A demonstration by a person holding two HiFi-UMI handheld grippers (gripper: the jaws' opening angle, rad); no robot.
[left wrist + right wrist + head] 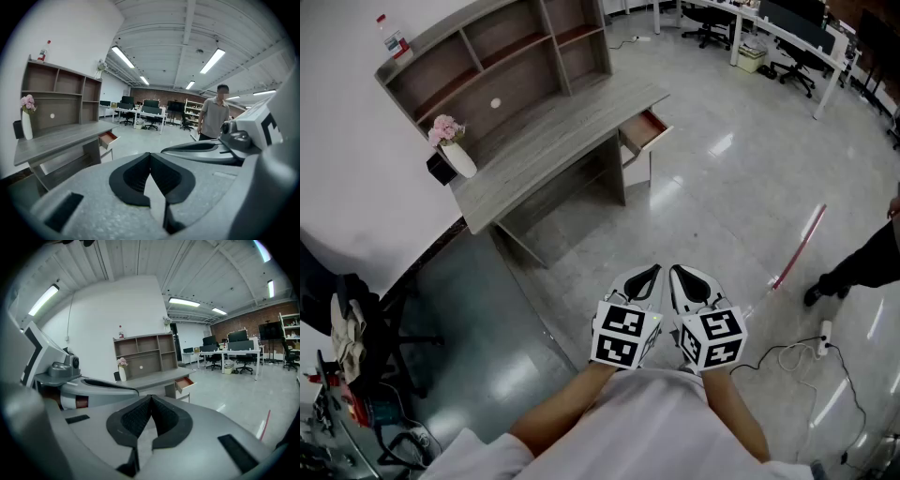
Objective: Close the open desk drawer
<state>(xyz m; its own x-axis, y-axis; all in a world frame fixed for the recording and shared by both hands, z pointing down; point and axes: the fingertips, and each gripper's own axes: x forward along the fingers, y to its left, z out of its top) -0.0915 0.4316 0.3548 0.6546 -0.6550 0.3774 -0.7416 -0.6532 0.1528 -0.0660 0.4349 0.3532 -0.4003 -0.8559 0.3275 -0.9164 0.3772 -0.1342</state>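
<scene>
A grey wooden desk (546, 142) with a shelf hutch stands against the white wall, well ahead of me. Its small drawer (643, 131) at the right end is pulled out, showing a reddish inside; it also appears as the drawer (108, 139) and the drawer (184, 383) in the gripper views. My left gripper (648, 274) and right gripper (682, 275) are held side by side near my body, far from the desk. Both are shut, tips touching, nothing between them: left gripper (150, 154), right gripper (151, 397).
A white vase with pink flowers (450, 145) and a dark box sit on the desk's left end. A bottle (392, 37) tops the hutch. A red-and-white stick (798, 247) and cables lie on the floor at right. A person (214, 115) stands nearby. Office tables and chairs (783, 42) stand behind.
</scene>
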